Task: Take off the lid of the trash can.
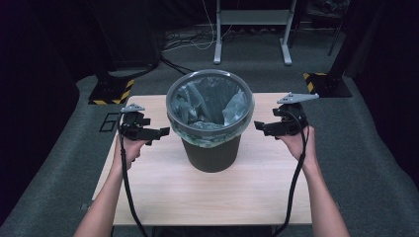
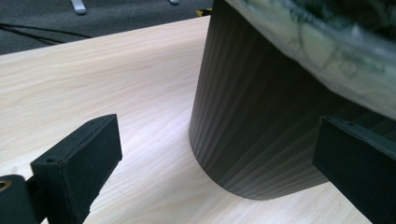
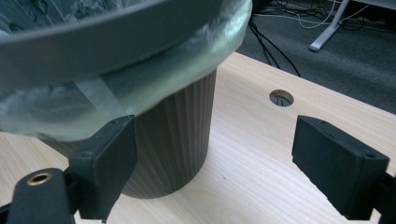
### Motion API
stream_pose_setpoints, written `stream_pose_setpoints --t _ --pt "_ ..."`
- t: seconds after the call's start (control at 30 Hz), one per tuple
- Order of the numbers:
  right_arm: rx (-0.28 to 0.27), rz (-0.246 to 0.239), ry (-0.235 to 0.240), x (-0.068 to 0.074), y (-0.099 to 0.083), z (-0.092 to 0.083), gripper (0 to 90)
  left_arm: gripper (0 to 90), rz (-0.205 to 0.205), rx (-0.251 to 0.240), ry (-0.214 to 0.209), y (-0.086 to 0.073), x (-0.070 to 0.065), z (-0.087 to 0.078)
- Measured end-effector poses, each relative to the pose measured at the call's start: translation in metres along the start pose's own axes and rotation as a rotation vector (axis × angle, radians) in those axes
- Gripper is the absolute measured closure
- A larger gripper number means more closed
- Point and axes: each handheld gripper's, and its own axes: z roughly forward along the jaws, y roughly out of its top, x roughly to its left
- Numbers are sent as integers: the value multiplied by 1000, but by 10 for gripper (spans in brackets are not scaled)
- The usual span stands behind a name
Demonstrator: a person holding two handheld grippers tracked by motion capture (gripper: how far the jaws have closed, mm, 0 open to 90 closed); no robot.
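On the table (image 1: 163,187), left tongs (image 1: 163,132) and right tongs (image 1: 258,126) flank the lined bin (image 1: 210,148), both apart, holding nothing

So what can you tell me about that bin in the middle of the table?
The bin is a dark, ribbed, round tub, seemingly plastic, standing upright mid-table. A grey ring sits on its rim, holding a clear plastic liner that spills over the edge. Nothing touches it; the left tool and right tool hover open on either side.
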Motion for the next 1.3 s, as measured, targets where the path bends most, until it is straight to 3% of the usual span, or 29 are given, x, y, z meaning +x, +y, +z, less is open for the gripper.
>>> stream_pose_setpoints --t 0.2,0.43,0.63,0.8,0.9,1.07,1.3 --pt "-25 10 9 -1 18 -5 140 18 -2 -5 6 13 1 -6" --pt "-35 21 11 -2 34 -6 144 23 -32 -10 -2 28 7 -10" --pt "-51 37 18 -3 50 -3 151 23 -50 -10 21 40 14 -13" --pt "-55 34 -4 -2 65 1 167 24 -70 -31 52 57 21 -17" --pt "-55 32 -5 -2 69 3 168 25 -80 -41 50 63 22 -19" --pt "-41 27 -17 0 81 11 205 28 -69 -64 33 79 16 -20" --pt "-19 29 -35 3 93 24 258 68 -17 -79 18 102 -1 -17"
